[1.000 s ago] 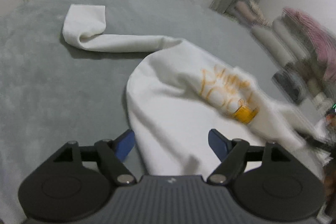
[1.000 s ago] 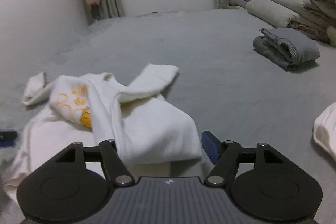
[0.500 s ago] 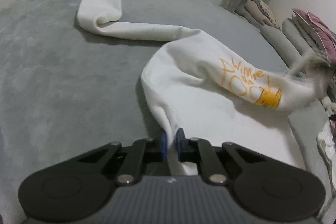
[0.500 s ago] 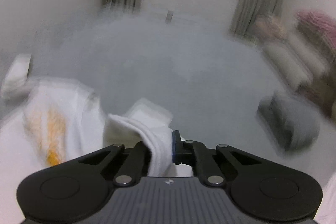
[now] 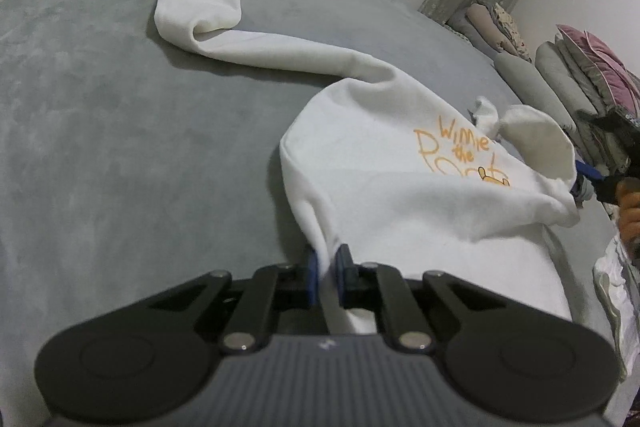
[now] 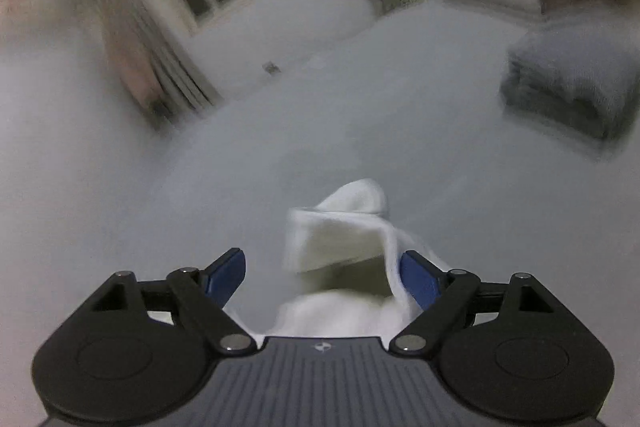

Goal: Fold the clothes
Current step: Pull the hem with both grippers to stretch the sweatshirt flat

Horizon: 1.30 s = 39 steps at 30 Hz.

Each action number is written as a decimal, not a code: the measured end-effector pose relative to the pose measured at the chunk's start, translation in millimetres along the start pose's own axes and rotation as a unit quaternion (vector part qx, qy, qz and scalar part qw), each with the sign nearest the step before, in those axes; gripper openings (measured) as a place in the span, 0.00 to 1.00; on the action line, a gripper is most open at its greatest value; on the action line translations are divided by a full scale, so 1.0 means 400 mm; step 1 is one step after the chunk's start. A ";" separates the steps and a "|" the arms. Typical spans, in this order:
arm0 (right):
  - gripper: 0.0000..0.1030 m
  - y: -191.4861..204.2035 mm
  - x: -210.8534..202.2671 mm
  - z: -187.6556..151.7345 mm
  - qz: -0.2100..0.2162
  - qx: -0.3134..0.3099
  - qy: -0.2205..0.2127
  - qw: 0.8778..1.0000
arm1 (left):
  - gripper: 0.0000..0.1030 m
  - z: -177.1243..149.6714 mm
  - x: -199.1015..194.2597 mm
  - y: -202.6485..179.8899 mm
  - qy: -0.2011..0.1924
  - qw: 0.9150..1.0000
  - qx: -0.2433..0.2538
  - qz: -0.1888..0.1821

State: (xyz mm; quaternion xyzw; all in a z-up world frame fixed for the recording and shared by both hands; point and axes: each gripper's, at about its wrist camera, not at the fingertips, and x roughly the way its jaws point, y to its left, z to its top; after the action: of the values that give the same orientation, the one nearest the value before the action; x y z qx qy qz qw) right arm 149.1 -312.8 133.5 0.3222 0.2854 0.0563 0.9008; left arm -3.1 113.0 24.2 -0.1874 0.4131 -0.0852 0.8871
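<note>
Both tongs work one white sweatshirt (image 5: 384,211) spread on the grey bed cover (image 5: 120,155). Left gripper (image 5: 327,269) has its blue pads pinched together on a ridge of fabric at the garment's near-left edge, close to the hem. Right gripper (image 6: 320,273) stands wide apart; a white fold of the same garment (image 6: 340,231) lies between its fingers and touches the right pad, though this view is smeared by motion, so whether any cloth is truly held there I would not swear, and it looks loose. One long sleeve (image 5: 280,55) trails off to the far left, its cuff doubled over; the orange lettering (image 5: 464,147) faces up toward the far right. Judging by how it drapes and bunches, the cloth is soft, thick fleece, light but limp: it will sag wherever it is unsupported, and a single-layer pinch may slip. Hems, cuffs and shoulder seams look like the surest places to grip. A folded grey garment (image 6: 568,87) sits far right, well apart.
</note>
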 end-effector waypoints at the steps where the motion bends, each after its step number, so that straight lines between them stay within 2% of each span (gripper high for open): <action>1: 0.82 -0.024 -0.021 0.004 0.018 0.034 -0.005 0.999 | 0.08 0.001 0.000 -0.001 0.000 1.000 0.000 -0.001; 2: 0.82 -0.032 -0.041 0.004 0.010 0.043 -0.007 0.999 | 0.08 0.002 -0.002 -0.001 0.001 1.000 -0.002 -0.003; 3: 0.82 -0.024 -0.060 -0.003 -0.017 0.026 0.000 1.000 | 0.09 0.004 -0.004 -0.001 0.001 1.000 -0.004 -0.006; 5: 0.82 0.020 -0.092 -0.045 -0.049 -0.055 0.032 0.997 | 0.11 0.008 -0.018 -0.002 -0.001 1.000 -0.009 -0.014; 8: 0.81 0.049 -0.173 -0.178 -0.026 -0.146 0.082 0.985 | 0.16 0.006 -0.049 -0.014 -0.011 1.000 -0.008 -0.022; 10: 0.81 0.038 -0.228 -0.278 -0.034 -0.176 0.111 0.977 | 0.22 -0.002 -0.060 -0.034 -0.017 1.000 0.007 -0.019; 12: 0.75 0.010 -0.273 -0.356 -0.054 -0.176 0.129 0.974 | 0.30 -0.013 -0.066 -0.058 -0.022 0.999 0.027 -0.012; 14: 0.58 -0.014 -0.307 -0.400 -0.058 -0.159 0.139 0.976 | 0.40 -0.024 -0.072 -0.082 -0.027 0.999 0.046 -0.006; 16: 0.53 -0.032 -0.335 -0.440 -0.052 -0.145 0.147 0.977 | 0.51 -0.035 -0.078 -0.106 -0.033 0.997 0.066 0.001; 17: 0.53 -0.034 -0.346 -0.460 -0.050 -0.146 0.147 0.977 | 0.53 -0.041 -0.082 -0.117 -0.037 0.996 0.077 0.004; 19: 0.52 -0.028 -0.348 -0.485 -0.053 -0.151 0.141 0.977 | 0.65 -0.056 -0.087 -0.140 -0.048 0.993 0.102 0.020; 21: 0.49 -0.010 -0.334 -0.495 -0.061 -0.160 0.134 0.976 | 0.70 -0.078 -0.080 -0.173 -0.062 0.987 0.139 0.055; 22: 0.45 -0.001 -0.327 -0.499 -0.064 -0.163 0.131 0.976 | 0.69 -0.092 -0.067 -0.198 -0.068 0.980 0.167 0.083; 24: 0.36 0.010 -0.319 -0.510 -0.062 -0.163 0.127 0.977 | 0.68 -0.116 -0.031 -0.233 -0.074 0.964 0.214 0.141; 26: 0.22 0.017 -0.321 -0.517 -0.075 -0.173 0.119 0.975 | 0.57 -0.137 0.004 -0.256 -0.074 0.947 0.249 0.190; 27: 0.20 0.018 -0.319 -0.523 -0.082 -0.177 0.114 0.974 | 0.36 -0.143 0.012 -0.255 -0.069 0.946 0.251 0.193; 28: 0.17 0.015 -0.323 -0.525 -0.082 -0.176 0.111 0.975 | 0.15 -0.145 0.012 -0.247 -0.063 0.949 0.246 0.185; 29: 0.11 0.011 -0.330 -0.526 -0.079 -0.174 0.109 0.975 | 0.11 -0.140 0.003 -0.233 -0.059 0.956 0.229 0.173; 31: 0.08 0.004 -0.346 -0.522 -0.070 -0.167 0.103 0.978 | 0.05 -0.113 -0.029 -0.190 -0.052 0.974 0.172 0.135; 33: 0.08 0.002 -0.366 -0.514 -0.057 -0.159 0.091 0.981 | 0.04 -0.081 -0.074 -0.121 -0.040 0.994 0.080 0.067; 34: 0.08 0.003 -0.378 -0.509 -0.050 -0.155 0.085 0.983 | 0.04 -0.069 -0.098 -0.085 -0.036 0.998 0.036 0.033; 36: 0.08 0.003 -0.402 -0.499 -0.030 -0.140 0.077 0.987 | 0.03 -0.060 -0.147 -0.017 -0.038 0.999 -0.033 -0.016; 37: 0.08 0.003 -0.417 -0.493 -0.019 -0.133 0.075 0.988 | 0.00 -0.059 -0.171 0.011 -0.040 0.997 -0.059 -0.034; 39: 0.08 0.007 -0.449 -0.485 -0.004 -0.128 0.069 0.989 | 0.00 -0.064 -0.216 0.047 -0.048 0.994 -0.087 -0.054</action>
State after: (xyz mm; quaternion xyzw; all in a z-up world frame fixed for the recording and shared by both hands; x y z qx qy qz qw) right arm -106.6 -255.6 99.0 0.1980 0.3387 0.1112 0.9131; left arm -78.4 150.1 62.0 -0.2896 0.3656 -0.0875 0.8802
